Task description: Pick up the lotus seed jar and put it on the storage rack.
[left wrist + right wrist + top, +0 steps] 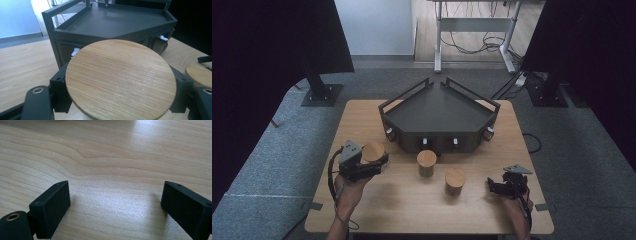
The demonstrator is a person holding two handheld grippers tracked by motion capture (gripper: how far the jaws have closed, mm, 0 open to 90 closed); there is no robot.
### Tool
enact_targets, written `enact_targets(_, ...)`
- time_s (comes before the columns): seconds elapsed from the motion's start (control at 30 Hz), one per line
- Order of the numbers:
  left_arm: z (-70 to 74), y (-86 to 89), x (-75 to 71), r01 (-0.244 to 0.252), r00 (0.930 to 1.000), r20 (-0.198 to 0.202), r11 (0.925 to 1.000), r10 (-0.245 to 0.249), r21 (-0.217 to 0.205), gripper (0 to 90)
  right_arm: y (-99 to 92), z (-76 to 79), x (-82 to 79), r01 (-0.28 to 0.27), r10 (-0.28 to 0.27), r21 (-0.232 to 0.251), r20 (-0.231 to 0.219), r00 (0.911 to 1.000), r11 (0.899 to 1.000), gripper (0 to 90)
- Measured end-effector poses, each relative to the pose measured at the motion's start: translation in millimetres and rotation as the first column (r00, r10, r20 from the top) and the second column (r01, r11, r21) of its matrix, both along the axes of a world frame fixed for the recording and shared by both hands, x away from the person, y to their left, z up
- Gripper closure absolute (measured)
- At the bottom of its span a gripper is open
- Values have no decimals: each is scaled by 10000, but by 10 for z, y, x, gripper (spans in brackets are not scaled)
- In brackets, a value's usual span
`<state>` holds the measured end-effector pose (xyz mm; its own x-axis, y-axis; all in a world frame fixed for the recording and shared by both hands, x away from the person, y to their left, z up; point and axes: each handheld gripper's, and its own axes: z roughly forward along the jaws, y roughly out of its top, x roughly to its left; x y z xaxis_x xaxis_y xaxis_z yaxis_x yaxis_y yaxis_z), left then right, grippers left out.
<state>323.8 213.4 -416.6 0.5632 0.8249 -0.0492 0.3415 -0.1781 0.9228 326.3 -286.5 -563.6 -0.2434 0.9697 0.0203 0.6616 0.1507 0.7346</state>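
Wooden-lidded jar (121,78) is clamped between the left gripper's (362,162) jaws, lifted off the table (377,210) just in front-left of the dark tray (439,117). Right gripper (507,186) sits spread wide with nothing in it, down at the table's near right. Two more jars (427,162) (455,181) stand in front of the tray.
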Motion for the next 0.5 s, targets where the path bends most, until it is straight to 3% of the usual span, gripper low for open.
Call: enact_targets(0.5, 161, -57, 187, -41, 9998, 215, 9999, 38, 111, 249, 0, 0, 0, 2, -2, 3, 0, 10000, 10000, 81)
